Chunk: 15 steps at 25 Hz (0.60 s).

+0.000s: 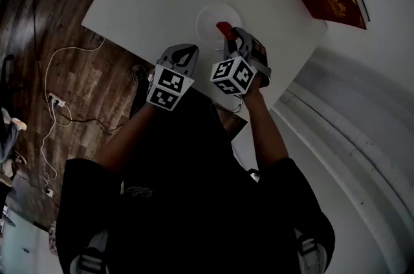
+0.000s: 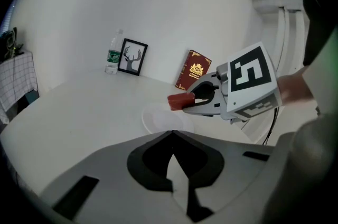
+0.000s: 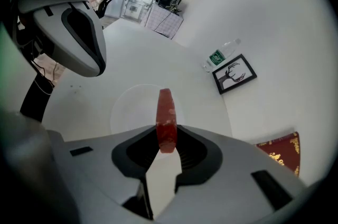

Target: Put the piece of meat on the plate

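The piece of meat [image 3: 165, 114], a red slab, stands on edge between the jaws of my right gripper [image 3: 166, 136], which is shut on it. It hangs a little above the white plate [image 3: 132, 106] on the white table. In the left gripper view the meat [image 2: 180, 101] sticks out of the right gripper [image 2: 203, 100] over the plate's [image 2: 161, 121] far right rim. In the head view the meat [image 1: 225, 28] lies over the plate [image 1: 210, 17]. My left gripper [image 2: 172, 134] hovers at the plate's near side, jaws shut with nothing in them.
A red book [image 1: 331, 2] lies at the table's far right corner. A framed deer picture [image 2: 132, 57] and a water bottle [image 2: 112, 53] stand at the wall. The table's near edge runs under my hands; cables [image 1: 58, 98] trail on the wooden floor.
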Each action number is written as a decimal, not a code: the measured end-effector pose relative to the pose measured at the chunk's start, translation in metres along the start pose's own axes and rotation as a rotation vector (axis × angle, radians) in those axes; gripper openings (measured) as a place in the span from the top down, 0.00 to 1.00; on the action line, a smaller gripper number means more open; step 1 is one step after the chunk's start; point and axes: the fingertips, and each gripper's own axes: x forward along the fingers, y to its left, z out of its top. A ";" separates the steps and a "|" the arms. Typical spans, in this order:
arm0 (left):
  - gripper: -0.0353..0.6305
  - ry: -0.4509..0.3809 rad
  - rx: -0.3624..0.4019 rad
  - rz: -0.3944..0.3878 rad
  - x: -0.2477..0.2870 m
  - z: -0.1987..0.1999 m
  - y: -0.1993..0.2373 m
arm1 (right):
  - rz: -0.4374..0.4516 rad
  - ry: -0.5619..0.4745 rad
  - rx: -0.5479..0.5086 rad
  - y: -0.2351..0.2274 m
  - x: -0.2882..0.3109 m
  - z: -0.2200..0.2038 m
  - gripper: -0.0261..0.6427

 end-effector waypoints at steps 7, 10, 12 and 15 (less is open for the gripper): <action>0.94 0.000 -0.009 0.021 -0.001 0.001 0.003 | -0.021 0.011 -0.059 -0.005 0.012 -0.001 0.81; 0.94 0.003 -0.013 0.029 -0.002 -0.001 0.006 | -0.033 0.017 -0.076 -0.007 0.015 0.000 0.81; 0.94 0.003 -0.017 0.035 -0.004 -0.002 0.006 | -0.035 0.019 -0.086 -0.007 0.017 0.000 0.81; 0.94 0.005 -0.006 0.044 -0.006 -0.002 0.007 | -0.042 0.021 -0.108 -0.006 0.019 0.000 0.81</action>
